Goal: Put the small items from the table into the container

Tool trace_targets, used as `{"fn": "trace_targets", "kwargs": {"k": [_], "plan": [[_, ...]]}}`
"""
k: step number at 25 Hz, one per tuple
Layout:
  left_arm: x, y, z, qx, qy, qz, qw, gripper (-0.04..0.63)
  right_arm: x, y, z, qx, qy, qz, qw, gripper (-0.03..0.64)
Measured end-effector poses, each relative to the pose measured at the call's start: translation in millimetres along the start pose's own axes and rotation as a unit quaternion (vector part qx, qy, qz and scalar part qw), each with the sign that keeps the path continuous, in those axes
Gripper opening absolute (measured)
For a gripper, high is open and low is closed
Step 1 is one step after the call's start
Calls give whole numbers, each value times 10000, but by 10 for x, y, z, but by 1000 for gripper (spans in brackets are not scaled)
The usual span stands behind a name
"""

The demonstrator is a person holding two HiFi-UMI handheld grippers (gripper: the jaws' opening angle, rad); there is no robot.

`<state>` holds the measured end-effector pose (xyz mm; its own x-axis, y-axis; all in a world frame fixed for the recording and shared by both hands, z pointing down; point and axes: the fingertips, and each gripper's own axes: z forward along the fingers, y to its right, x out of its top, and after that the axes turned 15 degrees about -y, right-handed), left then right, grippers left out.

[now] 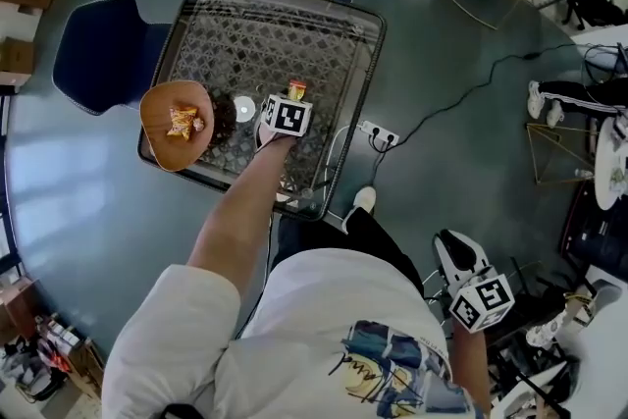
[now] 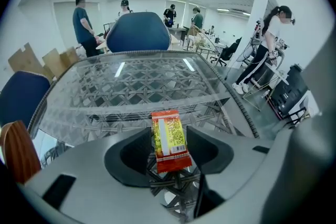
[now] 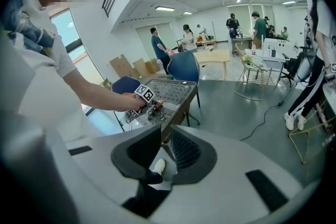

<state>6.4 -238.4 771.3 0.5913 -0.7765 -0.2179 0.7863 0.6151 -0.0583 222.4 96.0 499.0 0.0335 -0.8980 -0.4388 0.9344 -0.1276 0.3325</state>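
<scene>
Your left tool (image 2: 169, 132) has its jaws apart, the snack packet (image 2: 168, 140) upright between them over the glass counter (image 2: 131, 81) — not pinched. It looks light, crinkly, slippery; take its flat middle. The head view alone shows wrapped snacks (image 1: 183, 121) inside the wooden bowl (image 1: 162, 149) — the left gripper view catches only its rim.

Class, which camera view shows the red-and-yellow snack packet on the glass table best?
The left gripper view: the snack packet sits large and central, its print and barcode visible. The head view shows only a small end past the marker cube. The right gripper view leaves it too tiny to make out.
</scene>
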Motion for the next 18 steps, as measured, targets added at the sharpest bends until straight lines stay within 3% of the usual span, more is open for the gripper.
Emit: {"fn": "trace_targets", "kwargs": {"k": [2, 5, 10, 18], "plan": [[-6, 45, 4, -57, 73, 4, 10000, 193, 0, 12, -5, -22, -5, 19, 10000, 64], [-14, 55, -46, 57, 96, 102, 9999, 128, 28, 0, 3, 2, 2, -35, 10000, 64], [-25, 113, -157, -114, 173, 10, 9998, 123, 129, -39, 34, 70, 2, -177, 9998, 64], [-32, 85, -728, -285, 746, -83, 9968, 123, 294, -248, 199, 335, 81, -653, 9973, 64]]}}
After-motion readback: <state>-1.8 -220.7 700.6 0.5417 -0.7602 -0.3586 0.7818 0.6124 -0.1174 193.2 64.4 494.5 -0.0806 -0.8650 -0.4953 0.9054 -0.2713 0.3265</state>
